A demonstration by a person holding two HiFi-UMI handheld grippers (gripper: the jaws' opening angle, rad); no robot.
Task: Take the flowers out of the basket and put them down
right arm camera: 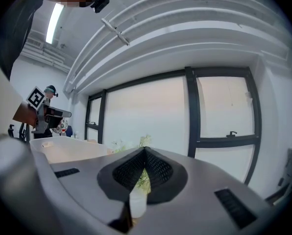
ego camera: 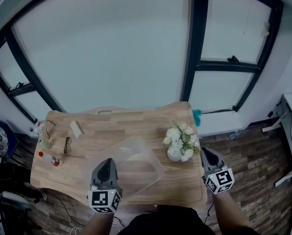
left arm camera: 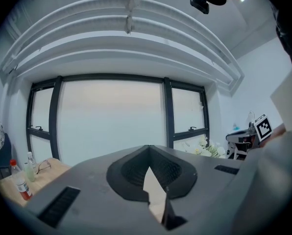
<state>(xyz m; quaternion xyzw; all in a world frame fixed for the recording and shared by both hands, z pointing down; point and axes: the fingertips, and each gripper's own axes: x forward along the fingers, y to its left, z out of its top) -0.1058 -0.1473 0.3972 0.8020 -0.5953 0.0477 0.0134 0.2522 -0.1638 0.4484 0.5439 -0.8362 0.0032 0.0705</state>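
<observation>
Ahead of right gripper (ego camera: 205, 152): flowers (ego camera: 180, 140), set upright on table (ego camera: 111, 126).
Jaws, right gripper: clenched together.
Jaws, left gripper (ego camera: 107, 161): clamped on basket (ego camera: 148, 156) rim.

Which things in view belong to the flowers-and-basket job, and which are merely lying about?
Job in hand: white flowers; clear basket; left gripper; right gripper.

Lying about: glasses; red-capped bottle; pale green bottle; beige block.

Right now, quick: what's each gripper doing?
Left gripper: closed, seemingly on the basket rim.
Right gripper: closed, holding nothing; the flowers stand free just ahead.
</observation>
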